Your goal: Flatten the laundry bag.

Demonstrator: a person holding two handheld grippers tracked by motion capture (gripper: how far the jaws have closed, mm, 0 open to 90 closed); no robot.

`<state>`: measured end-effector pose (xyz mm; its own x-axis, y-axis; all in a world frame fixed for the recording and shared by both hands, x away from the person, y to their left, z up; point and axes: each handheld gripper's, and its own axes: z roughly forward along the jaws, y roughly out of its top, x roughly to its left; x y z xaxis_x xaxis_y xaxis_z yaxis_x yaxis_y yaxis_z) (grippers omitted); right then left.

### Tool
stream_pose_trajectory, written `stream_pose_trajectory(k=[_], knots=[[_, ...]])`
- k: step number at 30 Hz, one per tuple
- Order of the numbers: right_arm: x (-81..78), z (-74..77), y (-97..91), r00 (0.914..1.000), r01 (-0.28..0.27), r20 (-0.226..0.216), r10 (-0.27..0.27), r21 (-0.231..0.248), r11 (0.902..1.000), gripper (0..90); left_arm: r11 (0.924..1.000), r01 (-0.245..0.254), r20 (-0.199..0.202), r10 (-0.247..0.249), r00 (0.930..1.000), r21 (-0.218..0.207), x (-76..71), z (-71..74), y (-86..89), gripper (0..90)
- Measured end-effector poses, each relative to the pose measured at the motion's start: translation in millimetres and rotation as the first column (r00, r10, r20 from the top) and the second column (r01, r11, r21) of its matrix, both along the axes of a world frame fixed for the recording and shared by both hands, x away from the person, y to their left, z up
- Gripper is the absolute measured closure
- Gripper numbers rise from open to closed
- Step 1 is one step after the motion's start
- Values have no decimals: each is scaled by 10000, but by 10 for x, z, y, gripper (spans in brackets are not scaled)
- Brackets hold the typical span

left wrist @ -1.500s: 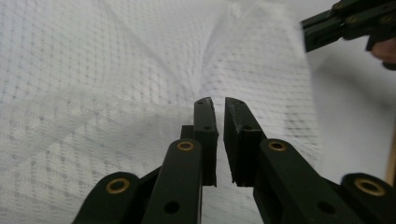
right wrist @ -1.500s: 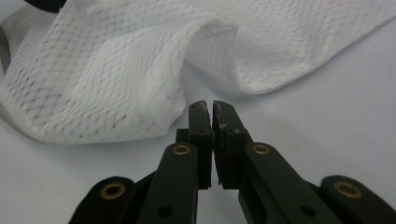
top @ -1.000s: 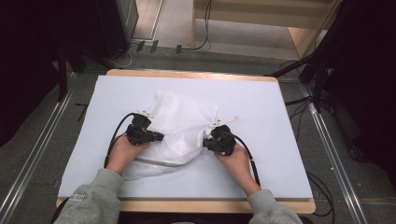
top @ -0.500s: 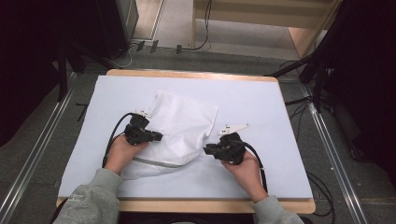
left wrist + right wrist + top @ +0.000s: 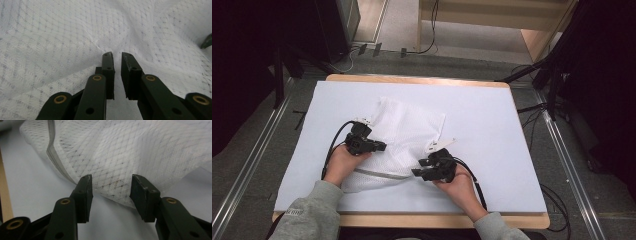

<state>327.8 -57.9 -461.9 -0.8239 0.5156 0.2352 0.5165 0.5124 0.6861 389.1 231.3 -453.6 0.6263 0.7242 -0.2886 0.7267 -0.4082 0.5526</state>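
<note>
lying crumpled at the centre of the high view, on the pale blue table cover point(image 5: 512, 130): white mesh laundry bag point(image 5: 404, 135), its grey zipper band point(image 5: 377, 173) running along the lower edge.

pinching the bag at centre left of that view: left gripper point(image 5: 379, 146), jaws nearly together with a narrow slit between them, mesh gathered into a ridge at the tips in the left gripper view point(image 5: 117, 56); whether the pads actually press the fabric cannot be told.

resting at lower centre of the high view, just beside the bag's lower right border: right gripper point(image 5: 418, 172), jaws standing well apart, having just been opening; in the right gripper view point(image 5: 111, 186) a fold of mesh lying between the pads, untouched by either.

holding each tool from the bottom of the frame: hands in grey sleeves point(image 5: 307, 220).
</note>
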Motion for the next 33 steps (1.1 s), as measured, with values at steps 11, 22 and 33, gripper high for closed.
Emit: stream_pose_trajectory(k=[11, 22, 33], knots=[[-55, -115, 84, 9900, 228, 1405, -135, -648, 9976, 867, 9999, -82, 23, 82, 10000, -63, -3, -1, -6, 804], [30, 120, 51, 9980, 433, 474, -429, -76, 9990, 900, 9989, -380, 74, 382, 9992, -264, 3, 39, 62, 779], [19, 577, 1, 9958, 338, 826, -407, 825, 9960, 900, 9929, -403, 750, 489, 9960, -1115, -105, 271, 126, 732]])
